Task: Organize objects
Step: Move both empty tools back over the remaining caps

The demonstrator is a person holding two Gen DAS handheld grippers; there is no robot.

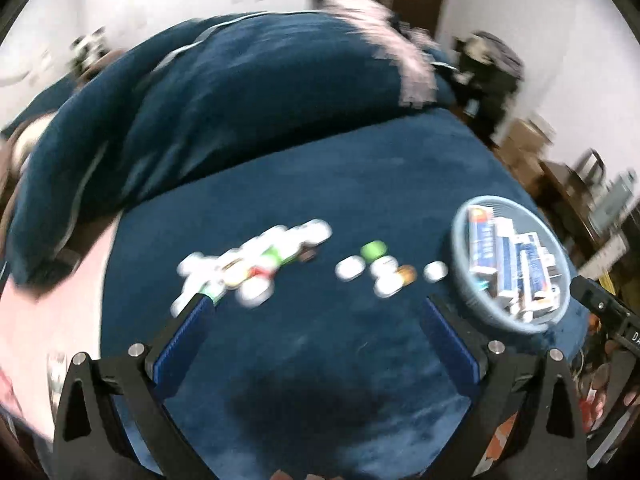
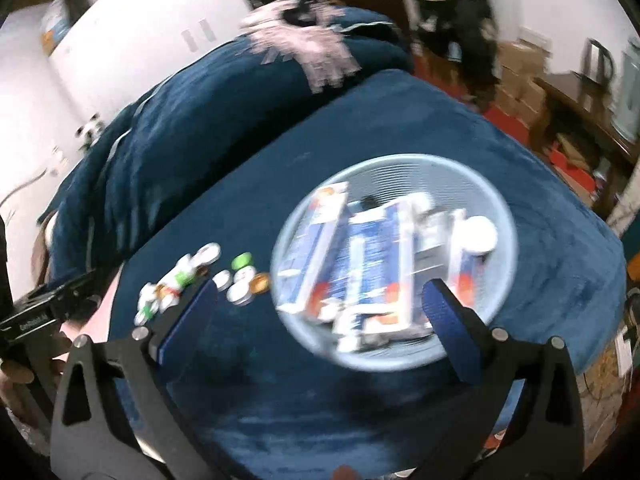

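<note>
A round light-blue basket (image 1: pixel 464 240) (image 2: pixel 400 164) stands on the blue bedspread and holds several blue-and-white boxes (image 1: pixel 516 256) (image 2: pixel 360 256) and a white round lid (image 2: pixel 478 236). To its left lie scattered small jars and bottles (image 1: pixel 256 264) (image 2: pixel 176 280), among them a green cap (image 1: pixel 374 249) (image 2: pixel 242 260) and an orange-brown jar (image 1: pixel 406 274) (image 2: pixel 260 282). My left gripper (image 1: pixel 318 312) hangs open and empty over bare bedspread, nearer to me than the jars. My right gripper (image 2: pixel 320 300) is open and empty, above the basket's near-left side. Both views are blurred.
A heaped dark-blue duvet (image 1: pixel 240 100) with a pink patterned cloth (image 1: pixel 400 52) fills the back of the bed. A pink sheet (image 1: pixel 60 300) shows at the left. Cardboard boxes (image 2: pixel 520 76) and a dark wooden table (image 2: pixel 580 120) stand beyond the bed's right edge.
</note>
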